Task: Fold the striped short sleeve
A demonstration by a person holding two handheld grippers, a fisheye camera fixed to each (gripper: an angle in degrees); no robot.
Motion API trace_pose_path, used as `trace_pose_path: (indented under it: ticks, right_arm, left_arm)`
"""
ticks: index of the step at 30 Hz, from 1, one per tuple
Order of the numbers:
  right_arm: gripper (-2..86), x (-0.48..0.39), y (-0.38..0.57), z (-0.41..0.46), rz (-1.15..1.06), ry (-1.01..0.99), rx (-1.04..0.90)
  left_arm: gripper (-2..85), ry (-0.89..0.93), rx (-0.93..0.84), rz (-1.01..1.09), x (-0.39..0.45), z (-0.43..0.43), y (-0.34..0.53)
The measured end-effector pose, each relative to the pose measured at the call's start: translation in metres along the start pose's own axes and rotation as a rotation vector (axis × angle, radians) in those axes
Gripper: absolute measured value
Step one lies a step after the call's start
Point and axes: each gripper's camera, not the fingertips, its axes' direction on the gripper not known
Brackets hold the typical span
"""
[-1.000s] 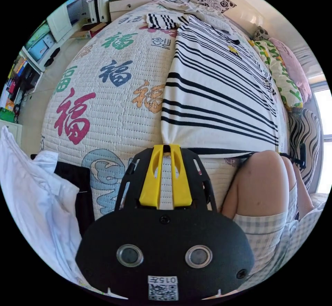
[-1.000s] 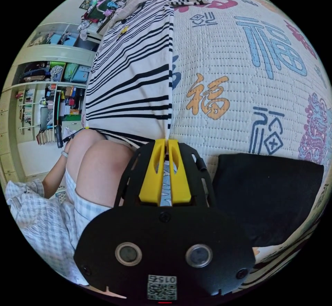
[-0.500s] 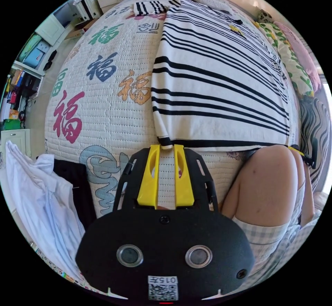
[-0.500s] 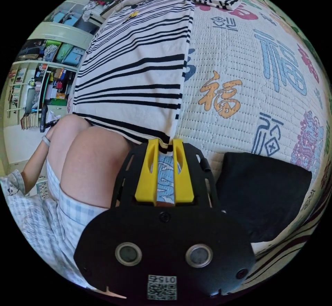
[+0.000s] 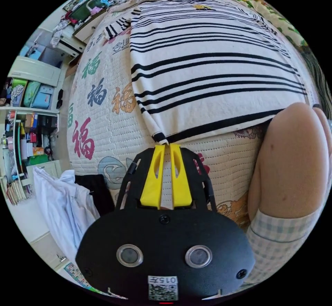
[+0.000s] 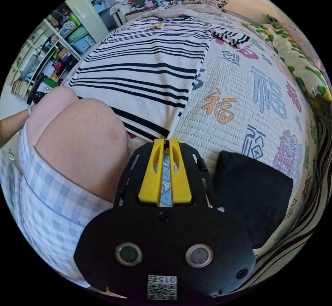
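The white short-sleeve shirt with black stripes (image 5: 214, 70) lies flat and face up on the quilted bedspread (image 5: 103, 126), its hem toward me. My left gripper (image 5: 166, 145) has its jaws closed together on the hem's left corner. In the right gripper view the same shirt (image 6: 148, 63) stretches away, one short sleeve (image 6: 231, 36) spread out at its far side. My right gripper (image 6: 166, 140) is shut on the hem's right corner. The other sleeve (image 5: 116, 29) lies at the far left in the left gripper view.
A person's bare knee (image 5: 294, 153) presses against the hem between the grippers, seen again as a knee (image 6: 79, 136) on the right gripper's left. A black folded garment (image 6: 252, 191) and a white garment (image 5: 62, 198) lie near the bed's edge. Shelves (image 5: 20, 112) stand beyond.
Both cameras have swung. The jaws of both grippers stood slightly apart half a second ago and are closed at their tips now. The hem lies less stretched than one second ago.
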Motion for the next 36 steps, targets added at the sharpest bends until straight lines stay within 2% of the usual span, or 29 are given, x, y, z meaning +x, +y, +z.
trace_pose_path:
  ticks: [1, 3, 6, 8, 10, 13, 16, 21, 24, 31, 36]
  right_arm:
    - [4.5, 0.015, -0.002, -0.009, 0.066, -0.123, -0.038]
    - [5.9, 0.041, -0.003, -0.029, 0.159, -0.272, 0.008]
    - [6.7, 0.081, -0.011, -0.071, 0.326, -0.307, 0.237]
    - [7.0, 0.096, -0.027, -0.089, 0.381, -0.26, 0.37]
    - [6.9, 0.104, -0.062, -0.099, 0.429, -0.174, 0.483]
    - [6.7, 0.102, -0.113, -0.099, 0.429, -0.14, 0.568]
    - [6.8, 0.097, -0.162, -0.094, 0.421, -0.112, 0.567]
    - [7.2, 0.1, -0.223, -0.084, 0.427, 0.024, 0.494]
    - [5.8, 0.117, -0.249, -0.071, 0.446, -0.088, 0.348]
    - [0.1, 0.11, -0.227, -0.099, 0.541, -0.225, 0.41]
    - [-0.3, 0.095, -0.236, -0.126, 0.551, -0.182, 0.408]
  left_arm:
    - [6.4, 0.1, -0.072, -0.022, -0.011, 0.002, -0.008]
    - [9.4, 0.181, -0.072, -0.094, -0.027, -0.006, -0.019]
    - [9.3, 0.214, 0.188, -0.127, -0.03, -0.052, -0.049]
    - [9.2, 0.222, 0.335, -0.068, -0.015, -0.076, -0.087]
    - [9.4, 0.298, 0.439, 0.087, 0.02, -0.094, -0.161]
    - [9.3, 0.425, 0.469, 0.292, 0.082, -0.1, -0.266]
    - [9.2, 0.43, 0.529, 0.456, 0.158, -0.11, -0.355]
    - [10.6, 0.335, 0.435, 0.665, 0.282, -0.113, -0.467]
    - [10.9, 0.388, 0.339, 0.68, 0.325, -0.101, -0.516]
    - [12.7, 0.286, 0.298, 0.782, 0.403, -0.073, -0.577]
    - [8.8, 0.243, 0.173, 0.833, 0.419, -0.04, -0.606]
